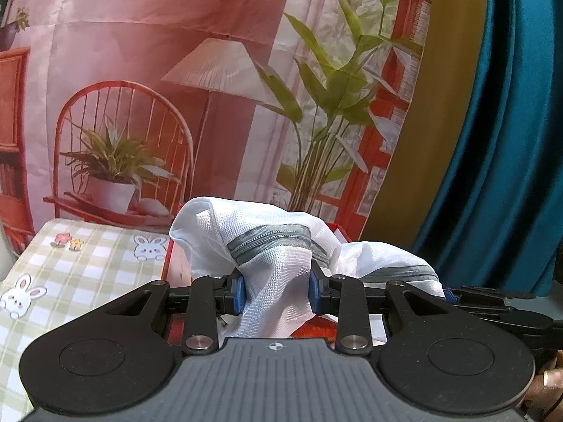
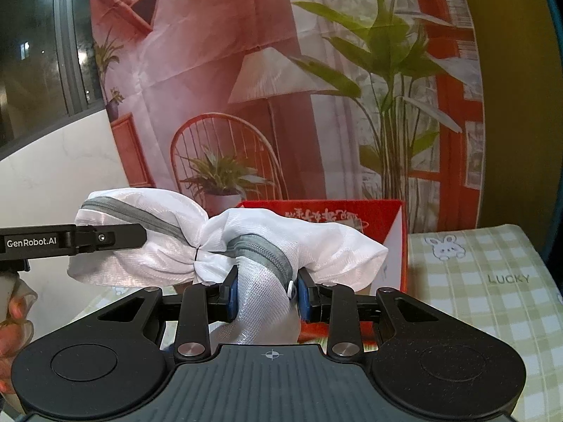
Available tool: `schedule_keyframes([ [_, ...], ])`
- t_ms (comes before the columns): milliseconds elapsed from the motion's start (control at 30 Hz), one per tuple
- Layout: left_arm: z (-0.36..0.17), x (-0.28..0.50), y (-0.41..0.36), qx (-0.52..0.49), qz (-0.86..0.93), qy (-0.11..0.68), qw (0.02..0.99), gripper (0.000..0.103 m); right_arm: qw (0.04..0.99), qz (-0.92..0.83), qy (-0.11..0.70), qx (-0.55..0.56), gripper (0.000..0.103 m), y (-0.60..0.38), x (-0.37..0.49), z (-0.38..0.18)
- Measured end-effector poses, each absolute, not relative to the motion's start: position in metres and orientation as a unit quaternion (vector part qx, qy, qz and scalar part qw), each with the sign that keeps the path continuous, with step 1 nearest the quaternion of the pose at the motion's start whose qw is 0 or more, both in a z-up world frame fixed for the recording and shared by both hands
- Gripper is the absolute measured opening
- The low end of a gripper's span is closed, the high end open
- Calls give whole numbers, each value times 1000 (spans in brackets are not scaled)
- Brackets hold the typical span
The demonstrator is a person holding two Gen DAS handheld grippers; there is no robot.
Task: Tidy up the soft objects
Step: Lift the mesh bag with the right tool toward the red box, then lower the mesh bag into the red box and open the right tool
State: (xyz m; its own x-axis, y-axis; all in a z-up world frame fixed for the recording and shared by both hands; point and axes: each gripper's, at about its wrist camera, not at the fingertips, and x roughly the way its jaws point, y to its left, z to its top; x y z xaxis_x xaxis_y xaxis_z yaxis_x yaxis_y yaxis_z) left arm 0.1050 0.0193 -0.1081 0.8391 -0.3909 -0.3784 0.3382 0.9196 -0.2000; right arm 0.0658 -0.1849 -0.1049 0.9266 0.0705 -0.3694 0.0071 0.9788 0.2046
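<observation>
One white mesh laundry bag (image 1: 267, 246) with grey zipper, held aloft between both tongs: left gripper (image 1: 276, 293) and right gripper (image 2: 267, 295) each clamped on bunched fabric, jaws narrowed. Likely light, limp, slippery; grip beside zipper seam. Red box (image 2: 352, 218) and checked cushion (image 2: 492, 281) lie close below, open air above.

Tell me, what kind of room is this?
Probably a bedroom at home: a green checked bunny-print bedsheet, a printed fabric wall hanging showing lamp and plants, and teal curtains.
</observation>
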Motion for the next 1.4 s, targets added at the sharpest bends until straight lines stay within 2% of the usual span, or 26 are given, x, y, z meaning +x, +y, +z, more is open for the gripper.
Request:
schedule_keyframes([
  [700,-112,213,15,-54,-202,267,941,35,964,12,240,113,29,-222,173,-100],
  [1400,-142,280,-3,-45,-196,335,921,35,944,-1,309,119,29,-249,251,-133],
])
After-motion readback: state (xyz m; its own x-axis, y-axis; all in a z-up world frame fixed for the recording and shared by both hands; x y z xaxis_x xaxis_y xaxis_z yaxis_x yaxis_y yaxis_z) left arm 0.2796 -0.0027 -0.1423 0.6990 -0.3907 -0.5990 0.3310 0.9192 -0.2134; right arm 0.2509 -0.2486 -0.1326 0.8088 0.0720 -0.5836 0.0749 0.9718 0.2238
